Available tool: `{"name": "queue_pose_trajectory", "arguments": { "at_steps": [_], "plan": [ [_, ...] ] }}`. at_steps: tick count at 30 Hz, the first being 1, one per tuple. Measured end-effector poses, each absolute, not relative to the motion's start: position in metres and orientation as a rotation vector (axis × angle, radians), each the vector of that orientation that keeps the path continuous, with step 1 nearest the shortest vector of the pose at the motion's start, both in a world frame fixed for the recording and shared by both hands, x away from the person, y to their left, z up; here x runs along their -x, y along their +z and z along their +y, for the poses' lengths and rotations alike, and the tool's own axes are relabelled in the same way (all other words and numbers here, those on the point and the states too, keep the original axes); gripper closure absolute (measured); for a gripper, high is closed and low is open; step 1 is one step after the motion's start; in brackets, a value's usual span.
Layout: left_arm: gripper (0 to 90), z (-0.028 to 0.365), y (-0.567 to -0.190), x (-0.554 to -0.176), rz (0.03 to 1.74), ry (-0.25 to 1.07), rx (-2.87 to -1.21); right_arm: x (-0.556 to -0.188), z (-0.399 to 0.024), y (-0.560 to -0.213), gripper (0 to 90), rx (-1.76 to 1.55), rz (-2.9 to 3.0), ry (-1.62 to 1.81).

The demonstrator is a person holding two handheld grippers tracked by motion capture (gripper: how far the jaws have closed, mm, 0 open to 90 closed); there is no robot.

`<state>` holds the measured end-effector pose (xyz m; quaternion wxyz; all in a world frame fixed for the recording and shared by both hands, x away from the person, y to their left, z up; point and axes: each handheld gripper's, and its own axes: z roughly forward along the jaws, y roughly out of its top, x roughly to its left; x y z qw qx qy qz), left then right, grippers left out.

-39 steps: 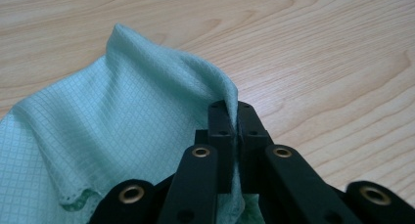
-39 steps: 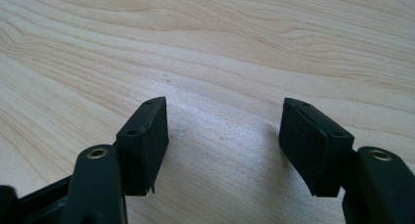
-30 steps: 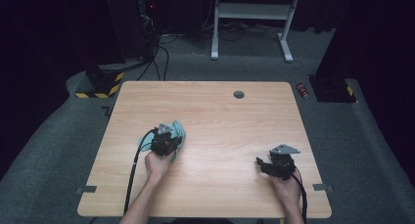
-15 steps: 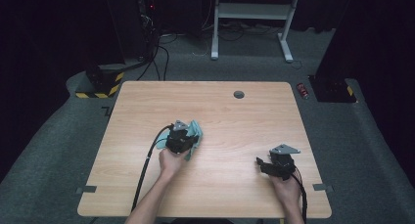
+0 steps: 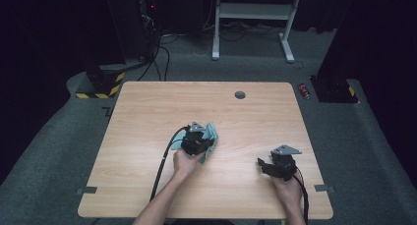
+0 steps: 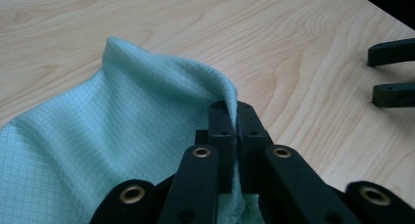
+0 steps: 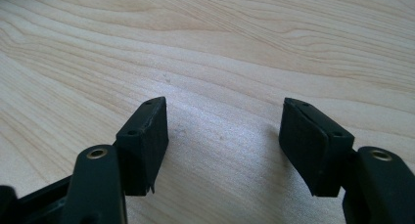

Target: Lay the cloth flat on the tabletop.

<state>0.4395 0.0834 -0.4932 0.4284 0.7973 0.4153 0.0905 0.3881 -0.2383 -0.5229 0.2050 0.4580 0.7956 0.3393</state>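
Left gripper (image 6: 236,117) is clamped on the teal cloth (image 6: 98,136) — in the left gripper view my pads are pressed together with a fold of the fabric's edge pinched between them, the rest of the cloth draping off to the left of the jaws onto the wooden table (image 6: 303,48). Compared with a second ago in the high view, I've dragged that hand and the cloth rightward across the table, from left of centre toward the middle; the cloth (image 5: 211,135) now sits bunched just beyond the left gripper (image 5: 198,145), near the table's centre. Grip unchanged through the move — same pinch, cloth came along with it.

Right gripper (image 7: 222,136) hasn't budged: jaws stand wide apart with nothing between them, only bare wood under them. In the high view it (image 5: 268,165) rests near the front right of the table (image 5: 147,195), well apart from the cloth. Its two jaw tips also show at the right edge of the left gripper view.

My read: the cloth is being brought within reach of the waiting right gripper, likely for a second grab on another edge — spreading or folding. That handover isn't done yet.

Farther off, a small dark round grommet (image 5: 240,95) sits near the table's far edge.
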Motion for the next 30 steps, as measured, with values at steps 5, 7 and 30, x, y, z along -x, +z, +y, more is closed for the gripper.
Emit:
{"name": "queue_pose_trajectory", "arguments": {
  "at_steps": [5,7,30],
  "plan": [
    [87.5,0.067,-0.487,-0.44,1.001,0.213,-1.985,-0.388,-0.238,-0.523,35.1,-1.276,2.223,0.948],
    [87.4,0.061,-0.488,-0.441,1.0,0.2,-1.989,-0.388,-0.238,-0.523,35.1,-1.275,2.223,0.949],
    [55.4,0.057,-0.477,-0.433,0.943,0.243,-2.038,-0.387,-0.236,-0.523,39.9,-1.263,2.229,0.953]
  ]
}}
